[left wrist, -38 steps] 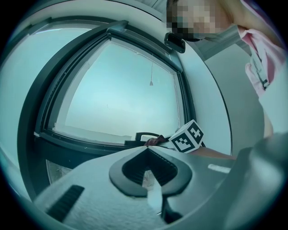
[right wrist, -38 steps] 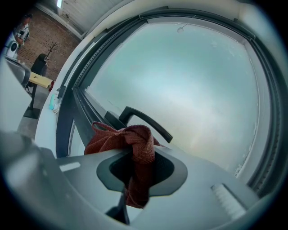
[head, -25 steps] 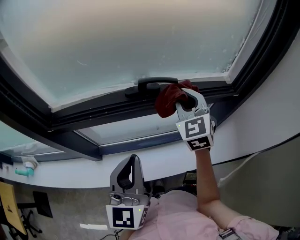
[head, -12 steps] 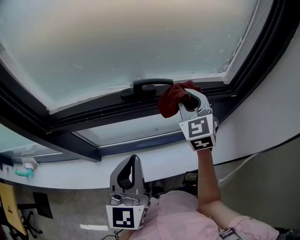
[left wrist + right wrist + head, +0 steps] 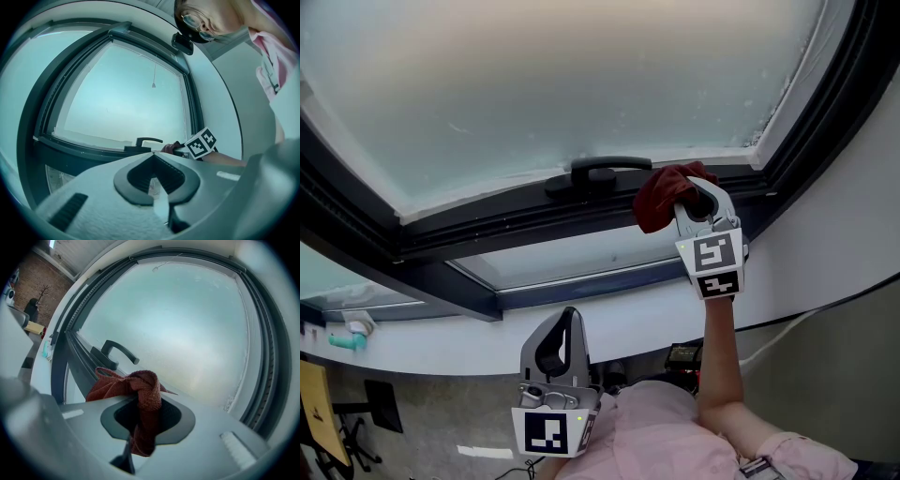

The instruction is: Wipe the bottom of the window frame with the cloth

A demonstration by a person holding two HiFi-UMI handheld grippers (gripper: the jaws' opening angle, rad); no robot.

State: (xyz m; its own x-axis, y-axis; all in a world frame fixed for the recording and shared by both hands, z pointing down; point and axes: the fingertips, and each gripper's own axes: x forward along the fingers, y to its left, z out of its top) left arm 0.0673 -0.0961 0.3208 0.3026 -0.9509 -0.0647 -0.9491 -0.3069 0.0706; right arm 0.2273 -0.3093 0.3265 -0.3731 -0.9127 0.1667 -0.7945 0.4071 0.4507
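Starting at the left: the left gripper (image 5: pixel 562 323) is parked low down by the person's chest, well apart from the window frame (image 5: pixel 356 220). Its jaws are pressed together on nothing (the left gripper view only shows window past them). I'd call it out of this job for now.

Moving along, the bottom rail (image 5: pixel 487 225) is the dark bar running across the head view from lower left up toward the right. That left-right line is the axis any wipe has to follow. Roughly mid-rail sits the black handle (image 5: pixel 600 172), sticking out over the rail.

Just right of the handle is the red cloth (image 5: pixel 661 199), bunched up against the rail and pinched in the right gripper (image 5: pixel 689 195). In the right gripper view a twisted fold of the cloth runs down between the jaws, which are clamped on it. The rest flops out toward the handle.

Furthest right is the corner (image 5: pixel 759 164), where the rail meets the side of the frame, near the cloth.

So what matters is this: there's a short stretch of rail to the cloth's right, and a long stretch to its left with the handle in the way. My guess is only the right hand is placed to cover either, by sliding along the rail.
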